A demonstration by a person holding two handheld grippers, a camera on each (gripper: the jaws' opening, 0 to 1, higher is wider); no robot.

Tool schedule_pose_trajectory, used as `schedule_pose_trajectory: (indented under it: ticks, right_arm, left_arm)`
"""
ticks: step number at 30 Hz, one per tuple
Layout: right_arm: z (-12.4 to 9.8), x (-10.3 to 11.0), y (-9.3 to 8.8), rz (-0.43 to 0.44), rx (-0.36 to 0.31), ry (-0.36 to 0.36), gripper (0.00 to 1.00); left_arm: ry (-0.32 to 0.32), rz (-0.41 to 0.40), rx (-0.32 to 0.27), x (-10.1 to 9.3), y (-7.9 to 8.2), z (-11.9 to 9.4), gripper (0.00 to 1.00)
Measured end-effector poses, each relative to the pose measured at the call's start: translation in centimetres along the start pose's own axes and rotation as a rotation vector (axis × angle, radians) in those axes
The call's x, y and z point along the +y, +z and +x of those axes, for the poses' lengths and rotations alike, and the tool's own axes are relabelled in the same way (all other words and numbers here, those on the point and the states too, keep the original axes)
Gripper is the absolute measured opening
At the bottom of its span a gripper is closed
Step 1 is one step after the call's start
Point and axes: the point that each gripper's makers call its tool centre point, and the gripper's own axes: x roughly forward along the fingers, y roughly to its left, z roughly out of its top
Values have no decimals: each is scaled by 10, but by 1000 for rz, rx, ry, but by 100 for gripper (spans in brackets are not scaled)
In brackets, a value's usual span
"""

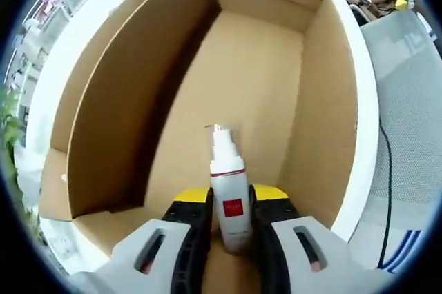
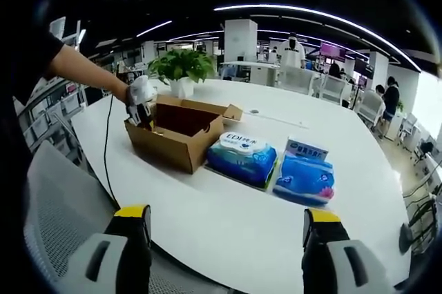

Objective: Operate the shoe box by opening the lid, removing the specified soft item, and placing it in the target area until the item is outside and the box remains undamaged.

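Observation:
In the left gripper view my left gripper is shut on a white pump bottle with a red label, held inside the open cardboard shoe box just above its brown floor. From the right gripper view the same box sits on the white table with its flaps open, and the left gripper reaches into its left end, held by a person's arm. My right gripper hangs open over the table's near edge, well apart from the box, with nothing between its jaws.
Two blue wet-wipe packs lie on the table right of the box. A potted plant stands behind it. A grey mesh chair is at lower left. A black cable hangs off the table edge.

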Motion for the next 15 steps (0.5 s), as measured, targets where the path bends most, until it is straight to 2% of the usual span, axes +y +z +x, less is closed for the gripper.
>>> schedule_pose_trajectory:
  ticks: [8, 15]
  right_arm:
    - [0, 0, 2, -6, -7, 1, 91]
    - [-1, 1, 4, -5, -13, 1, 91]
  left_arm:
    - [29, 17, -14, 3, 3, -2, 20]
    - [54, 91, -29, 2, 7, -8, 19]
